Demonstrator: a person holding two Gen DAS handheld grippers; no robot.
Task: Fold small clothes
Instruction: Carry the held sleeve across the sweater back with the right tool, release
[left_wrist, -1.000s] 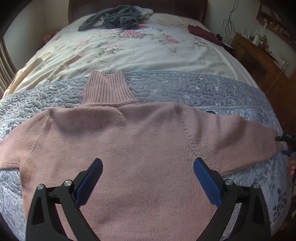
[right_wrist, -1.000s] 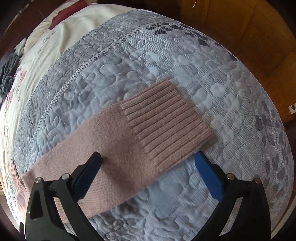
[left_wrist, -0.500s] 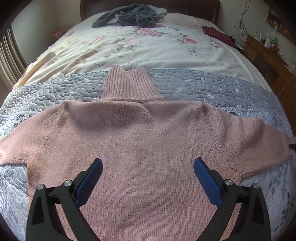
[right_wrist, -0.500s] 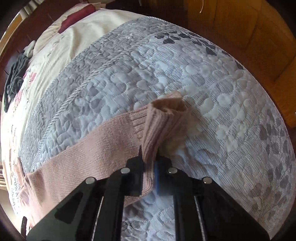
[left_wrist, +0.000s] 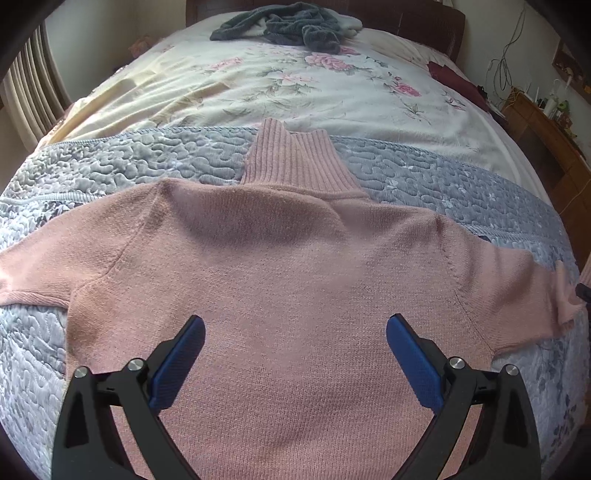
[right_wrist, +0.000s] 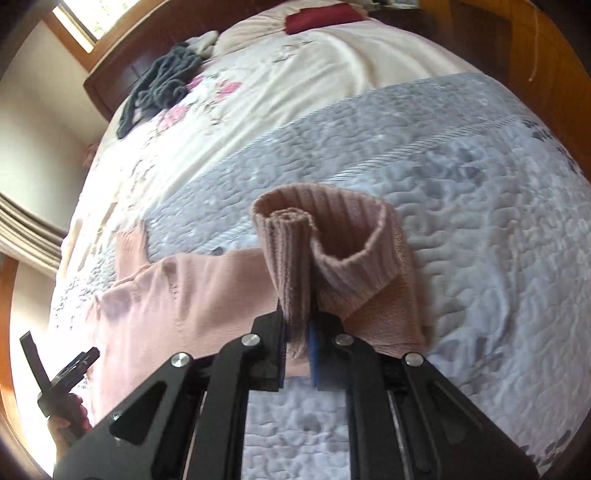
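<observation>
A pink knitted turtleneck sweater (left_wrist: 280, 266) lies flat on the grey quilted blanket (left_wrist: 110, 162), collar pointing to the far side, sleeves spread left and right. My left gripper (left_wrist: 295, 350) hovers open over the lower middle of its body, blue pads apart, nothing between them. My right gripper (right_wrist: 297, 338) is shut on the ribbed cuff (right_wrist: 295, 251) of the right sleeve and holds it lifted off the blanket, the cuff curling over above the jaws. That raised sleeve end (left_wrist: 565, 295) shows at the right edge of the left wrist view.
Beyond the blanket lies a floral cream bedspread (left_wrist: 295, 85) with a dark grey garment pile (left_wrist: 288, 22) near the headboard and a dark red cloth (left_wrist: 458, 79) at the right. A wooden dresser (left_wrist: 546, 122) stands beside the bed. A hand with the other gripper (right_wrist: 62, 384) shows low left.
My right gripper closed on the sleeve cuff, which lay flat a second ago, and lifted it up and inward. The left gripper drifted left across the sweater body, still open.
</observation>
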